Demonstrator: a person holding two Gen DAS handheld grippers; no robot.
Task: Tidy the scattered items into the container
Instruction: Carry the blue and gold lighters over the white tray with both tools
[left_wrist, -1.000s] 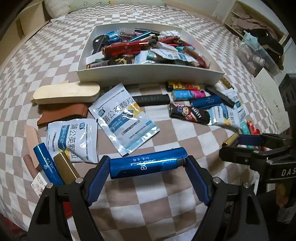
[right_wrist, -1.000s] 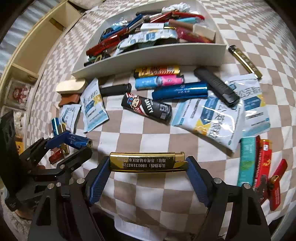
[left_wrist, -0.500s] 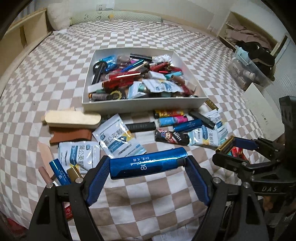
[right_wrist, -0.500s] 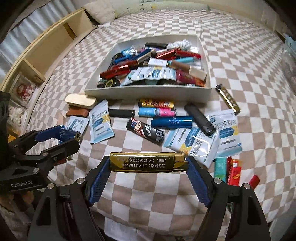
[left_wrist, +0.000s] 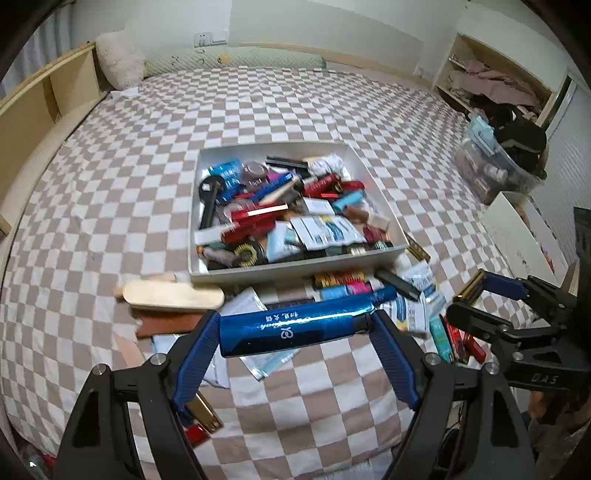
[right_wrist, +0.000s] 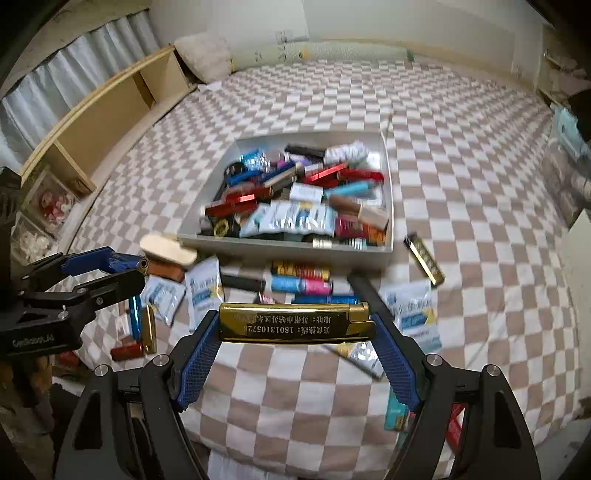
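Note:
My left gripper (left_wrist: 293, 326) is shut on a blue lighter (left_wrist: 295, 325), held crosswise high above the bed. My right gripper (right_wrist: 295, 323) is shut on a gold lighter (right_wrist: 295, 323), also held crosswise and high. Each gripper shows in the other's view: the right one (left_wrist: 480, 288) at the right edge, the left one (right_wrist: 122, 264) at the left edge. The white container (left_wrist: 295, 271) (right_wrist: 280, 249), full of lighters and sachets, sits ahead of both. Scattered lighters (right_wrist: 301, 271) and sachets (right_wrist: 203, 291) lie on the checkered bed in front of the container.
A pale wooden piece (left_wrist: 171, 295) and a brown leather piece (left_wrist: 166, 325) lie left of the container. A gold lighter (right_wrist: 424, 258) lies to its right. Wooden shelving (right_wrist: 99, 118) runs along the left; a storage bin (left_wrist: 498, 170) and shelves stand at the right.
Both grippers have risen and pulled back from the bed, each still holding its lighter. The container and scattered items now appear smaller and farther away.

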